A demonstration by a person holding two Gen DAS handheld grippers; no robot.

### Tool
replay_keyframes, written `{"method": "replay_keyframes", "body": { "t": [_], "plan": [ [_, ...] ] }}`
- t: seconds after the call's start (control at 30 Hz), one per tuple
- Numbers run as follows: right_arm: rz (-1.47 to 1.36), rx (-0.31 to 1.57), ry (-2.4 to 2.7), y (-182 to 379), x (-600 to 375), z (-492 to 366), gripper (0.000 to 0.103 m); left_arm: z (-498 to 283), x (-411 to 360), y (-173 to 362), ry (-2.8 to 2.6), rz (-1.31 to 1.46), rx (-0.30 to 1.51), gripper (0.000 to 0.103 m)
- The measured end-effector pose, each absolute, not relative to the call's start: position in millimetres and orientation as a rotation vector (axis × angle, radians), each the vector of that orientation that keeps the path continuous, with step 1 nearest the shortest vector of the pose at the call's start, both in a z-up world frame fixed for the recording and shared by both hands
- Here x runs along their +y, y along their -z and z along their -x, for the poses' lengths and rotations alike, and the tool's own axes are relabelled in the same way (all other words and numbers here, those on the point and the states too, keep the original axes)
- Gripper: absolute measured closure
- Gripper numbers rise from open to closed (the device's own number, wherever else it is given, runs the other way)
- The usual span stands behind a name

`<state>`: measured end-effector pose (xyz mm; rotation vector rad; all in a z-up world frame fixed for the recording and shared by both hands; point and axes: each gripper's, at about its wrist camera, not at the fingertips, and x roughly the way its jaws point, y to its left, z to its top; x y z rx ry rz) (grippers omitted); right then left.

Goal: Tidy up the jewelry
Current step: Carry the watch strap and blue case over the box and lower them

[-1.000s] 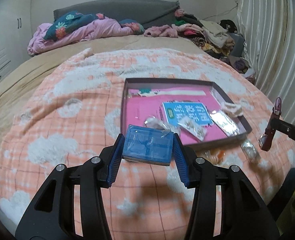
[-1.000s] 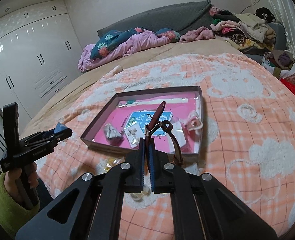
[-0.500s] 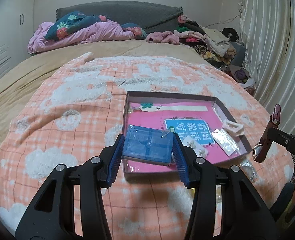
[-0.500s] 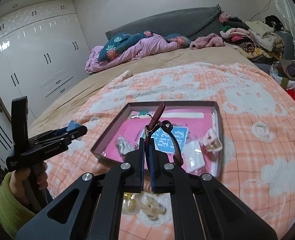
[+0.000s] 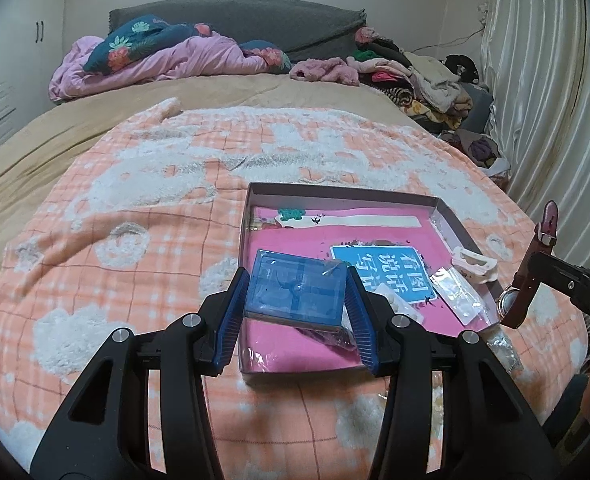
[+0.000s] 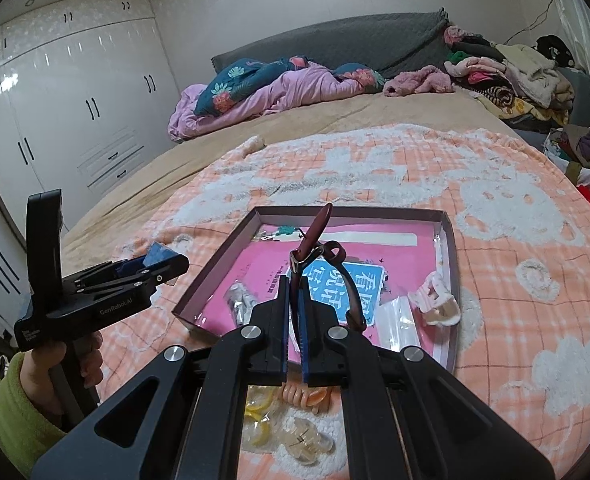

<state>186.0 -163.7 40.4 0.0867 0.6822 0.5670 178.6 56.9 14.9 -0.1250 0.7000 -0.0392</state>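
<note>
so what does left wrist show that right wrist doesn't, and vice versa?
Left wrist only: the blue case face-on between the left gripper pads, and the watch dial.

Right wrist only: the white wardrobe, a hand in a green sleeve holding the left gripper's handle, hair ties on the blanket in front of the tray.

Both: the pink-lined tray, the white hair claw, the maroon watch clamped by its strap in the right gripper.
</note>
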Motion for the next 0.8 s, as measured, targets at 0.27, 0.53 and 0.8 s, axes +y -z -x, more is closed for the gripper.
{"method": "replay_keyframes", "body": {
  "t": [0.27,0.53,0.8],
  "plan": [
    [-0.078,0.719,-0.553,-25,-156,-207,0.099,-201,53,1,0.048,0.12,0.734,0.063],
    [-0.064,0.763,-0.518,-6,-153,-222,0.099,-214,49,19,0.062,0.117,0.768,0.063],
    [-0.064,0.809,-0.477,16,-153,-231,0.099,-218,49,28,0.067,0.113,0.783,0.063]
  ]
}}
